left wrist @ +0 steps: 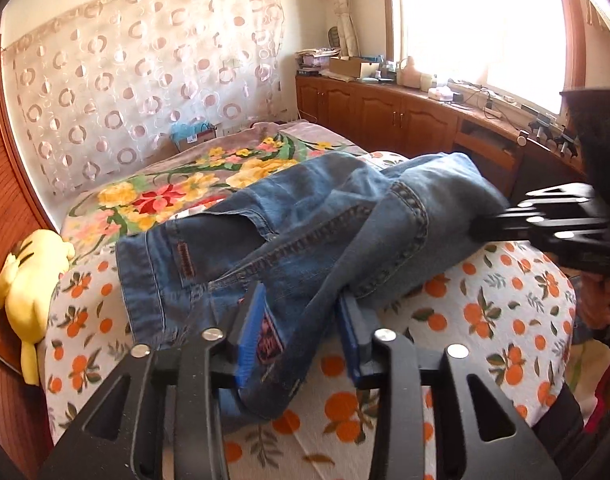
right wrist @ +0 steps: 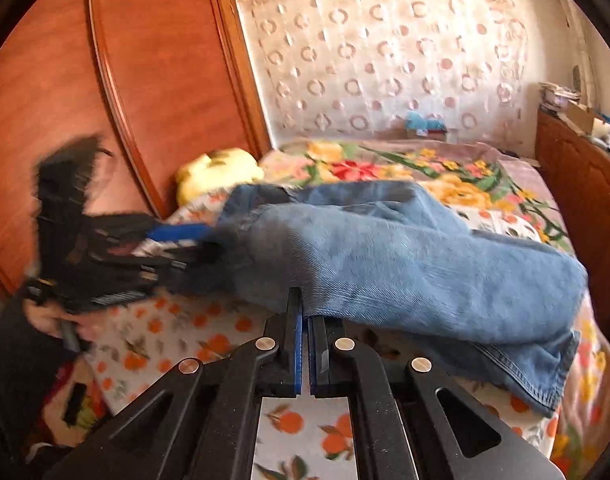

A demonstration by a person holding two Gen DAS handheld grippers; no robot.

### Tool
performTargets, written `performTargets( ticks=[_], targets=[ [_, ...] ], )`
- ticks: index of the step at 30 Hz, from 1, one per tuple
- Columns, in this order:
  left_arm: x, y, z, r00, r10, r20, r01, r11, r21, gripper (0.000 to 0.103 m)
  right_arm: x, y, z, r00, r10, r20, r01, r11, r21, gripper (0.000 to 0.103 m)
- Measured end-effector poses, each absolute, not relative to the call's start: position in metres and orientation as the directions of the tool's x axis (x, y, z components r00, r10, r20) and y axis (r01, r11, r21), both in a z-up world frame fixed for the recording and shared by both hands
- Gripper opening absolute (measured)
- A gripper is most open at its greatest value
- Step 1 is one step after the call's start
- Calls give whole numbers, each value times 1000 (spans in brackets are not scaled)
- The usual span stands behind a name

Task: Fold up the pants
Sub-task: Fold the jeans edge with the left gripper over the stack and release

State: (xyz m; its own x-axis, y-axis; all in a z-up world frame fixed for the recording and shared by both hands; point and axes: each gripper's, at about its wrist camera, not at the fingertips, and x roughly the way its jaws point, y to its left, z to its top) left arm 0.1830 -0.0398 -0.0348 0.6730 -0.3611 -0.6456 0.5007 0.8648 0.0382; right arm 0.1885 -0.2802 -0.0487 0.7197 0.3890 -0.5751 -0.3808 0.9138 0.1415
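Blue jeans (left wrist: 305,220) lie bunched across the orange-print bed sheet (left wrist: 485,312). In the left wrist view my left gripper (left wrist: 301,304) is open. Its blue pads (left wrist: 251,320) stand apart with the labelled waistband lying loosely between them, and a fold hangs down below the jaws. My right gripper (left wrist: 483,226) comes in from the right and pinches the pale leg end. In the right wrist view my right gripper (right wrist: 305,304) has its pads almost together, shut on the lower edge of the jeans (right wrist: 405,256). The left gripper (right wrist: 201,246) shows blurred at the far end of the jeans.
A yellow plush toy (left wrist: 29,276) sits at the bed's left edge against the wooden wardrobe (right wrist: 125,80). A floral blanket (left wrist: 193,184) covers the far half of the bed. Wooden cabinets (left wrist: 385,108) with clutter run under the window. A hand (left wrist: 597,300) holds the right gripper.
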Motion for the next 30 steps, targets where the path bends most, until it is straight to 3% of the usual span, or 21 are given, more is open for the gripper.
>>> performTargets(
  ticks=[3,10,15,22,28,30],
  targets=[
    [173,-25,-41,686,-351,-637,477,879,30,50,196,-281,-59,713,367,-598,-359,923,139,2],
    [156,35,-60,731,-261,-631,338,941,2,50,193,-273,-68,688,370,-624,-373,918,134,2],
    [175,71,-80,709,-198,-677,238,971,-35,51,186,-278,-72,674,370,-639,-372,918,140,2],
    [194,77,-106,633,-224,-741,231,968,-95,51,171,-301,-65,680,369,-633,-344,924,169,6],
    [199,79,-115,605,-243,-758,225,966,-130,50,149,-331,-65,740,276,-613,-265,958,111,7],
    [198,79,-117,609,-246,-754,231,965,-128,44,147,-343,-69,754,236,-613,-221,970,102,7]
  ],
)
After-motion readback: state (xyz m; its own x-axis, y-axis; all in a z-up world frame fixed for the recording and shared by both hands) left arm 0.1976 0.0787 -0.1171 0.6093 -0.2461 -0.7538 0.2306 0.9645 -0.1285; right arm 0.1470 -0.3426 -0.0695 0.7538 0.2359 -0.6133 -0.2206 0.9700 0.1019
